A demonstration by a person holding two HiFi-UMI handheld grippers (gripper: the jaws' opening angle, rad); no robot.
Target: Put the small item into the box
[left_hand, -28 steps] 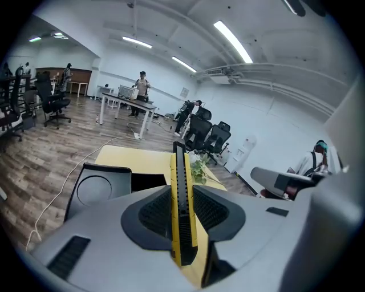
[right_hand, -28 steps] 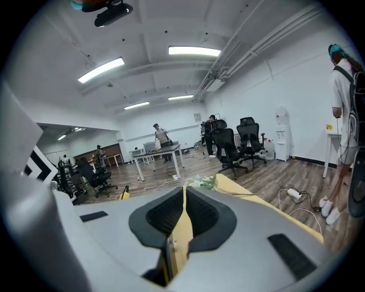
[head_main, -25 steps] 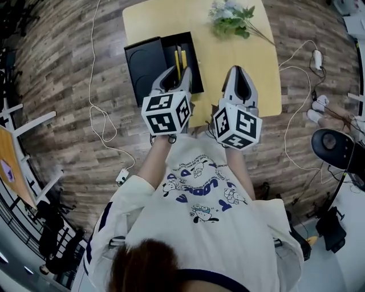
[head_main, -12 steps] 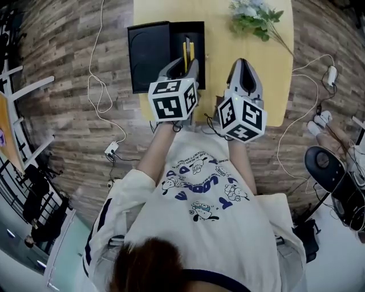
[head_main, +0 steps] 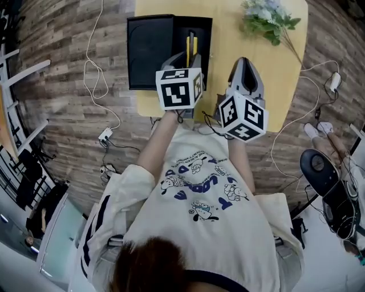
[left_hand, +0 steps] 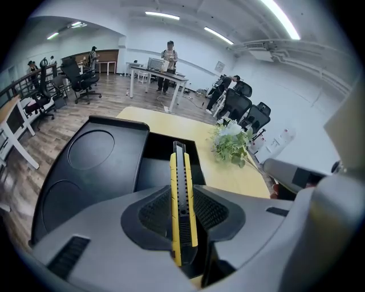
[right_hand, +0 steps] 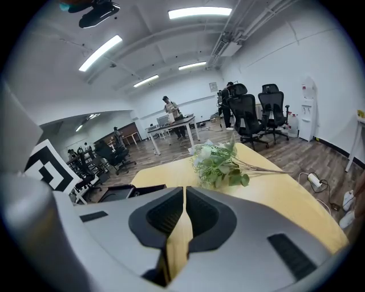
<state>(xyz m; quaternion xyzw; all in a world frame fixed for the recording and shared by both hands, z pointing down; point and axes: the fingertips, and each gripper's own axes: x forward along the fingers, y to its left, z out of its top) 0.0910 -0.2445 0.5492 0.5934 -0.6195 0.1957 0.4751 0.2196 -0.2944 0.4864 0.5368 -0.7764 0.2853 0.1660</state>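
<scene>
A yellow and black utility knife [left_hand: 181, 165] sticks out lengthwise from my left gripper [left_hand: 183, 193], whose pads are shut on its handle. In the head view the knife [head_main: 190, 47] points out over the open black box [head_main: 201, 34], above its right-hand compartment, and the left gripper [head_main: 186, 61] sits at the box's near edge. The box's lid [left_hand: 91, 165] lies open to the left of the base [left_hand: 162, 149]. My right gripper [right_hand: 183, 201] is shut with nothing between its jaws, held over the table [head_main: 228, 40] to the right of the box.
A bunch of artificial flowers [head_main: 268, 17] lies at the table's far right, also seen as the flowers [right_hand: 219, 162] ahead of the right gripper. Cables and a power strip [head_main: 105, 136] lie on the wooden floor. Office chairs, desks and people stand in the background.
The left gripper has carried the knife forward, further over the box. The right gripper has kept beside it. The head view has swung, so the table sits more to the right.
</scene>
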